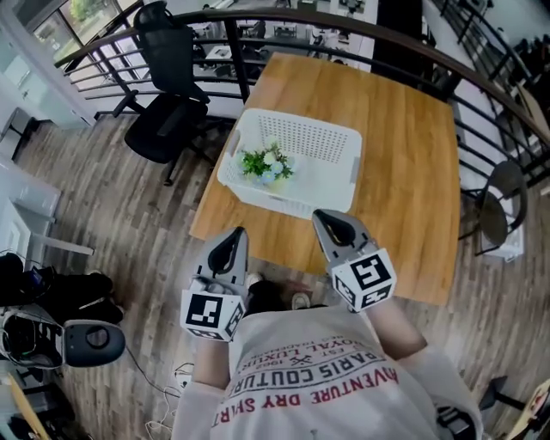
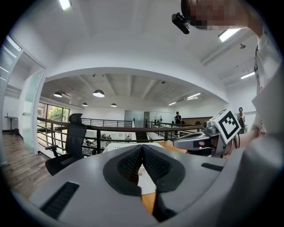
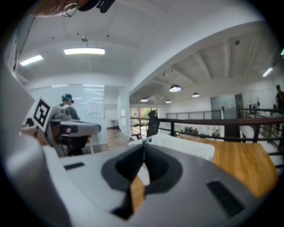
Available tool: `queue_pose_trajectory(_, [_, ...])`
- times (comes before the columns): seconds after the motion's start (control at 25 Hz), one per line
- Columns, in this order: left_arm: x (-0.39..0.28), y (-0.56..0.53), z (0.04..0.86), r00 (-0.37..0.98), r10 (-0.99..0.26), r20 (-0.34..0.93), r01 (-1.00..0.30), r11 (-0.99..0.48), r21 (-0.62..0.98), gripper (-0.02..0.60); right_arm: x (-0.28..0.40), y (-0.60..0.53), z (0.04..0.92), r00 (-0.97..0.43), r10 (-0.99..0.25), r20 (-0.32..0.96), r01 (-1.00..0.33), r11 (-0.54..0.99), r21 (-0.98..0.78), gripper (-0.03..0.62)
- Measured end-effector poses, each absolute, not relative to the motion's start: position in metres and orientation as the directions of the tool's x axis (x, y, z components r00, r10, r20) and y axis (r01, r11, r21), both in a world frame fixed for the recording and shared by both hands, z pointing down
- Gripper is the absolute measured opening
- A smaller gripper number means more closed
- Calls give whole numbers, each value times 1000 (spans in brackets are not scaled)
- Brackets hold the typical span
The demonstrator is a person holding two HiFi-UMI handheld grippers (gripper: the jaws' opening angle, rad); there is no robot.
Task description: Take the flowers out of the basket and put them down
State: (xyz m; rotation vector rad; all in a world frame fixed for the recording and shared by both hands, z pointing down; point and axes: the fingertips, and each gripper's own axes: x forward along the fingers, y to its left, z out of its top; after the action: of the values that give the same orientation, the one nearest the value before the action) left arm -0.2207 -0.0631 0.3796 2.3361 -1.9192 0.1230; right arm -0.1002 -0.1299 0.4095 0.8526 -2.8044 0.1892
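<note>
A white slotted basket (image 1: 339, 142) stands on the wooden table (image 1: 404, 146), near its front-left part. A small bunch of white and pale blue flowers with green leaves (image 1: 267, 163) lies inside it at the left. My left gripper (image 1: 236, 234) is shut and empty, just short of the table's front edge, left of the basket's near side. My right gripper (image 1: 325, 218) is shut and empty too, its tips right at the basket's near wall. The left gripper view shows the shut left gripper (image 2: 141, 147) with the basket (image 2: 116, 146) beyond; the right gripper view shows the right gripper (image 3: 143, 148) and the basket (image 3: 184, 145).
A black office chair (image 1: 168, 103) stands left of the table by a dark railing (image 1: 344, 21). A second chair (image 1: 497, 206) sits at the right. Bags and cables (image 1: 51, 318) lie on the wooden floor at the left. A person stands far off across the room.
</note>
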Motion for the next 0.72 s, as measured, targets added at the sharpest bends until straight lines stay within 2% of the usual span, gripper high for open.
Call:
queue_pose_trajectory(0.52, [-271,-201,382,415,-902,121,-910,-414,35,17,-146,-222,431,-702,-605,375,-666,745,-46,29])
queue_pose_trajectory(0.72, [-292,-235,390,467,-876,121,-884,-464,54,17,-166,-245,458,-674,-568,472,-663,747,-50,29])
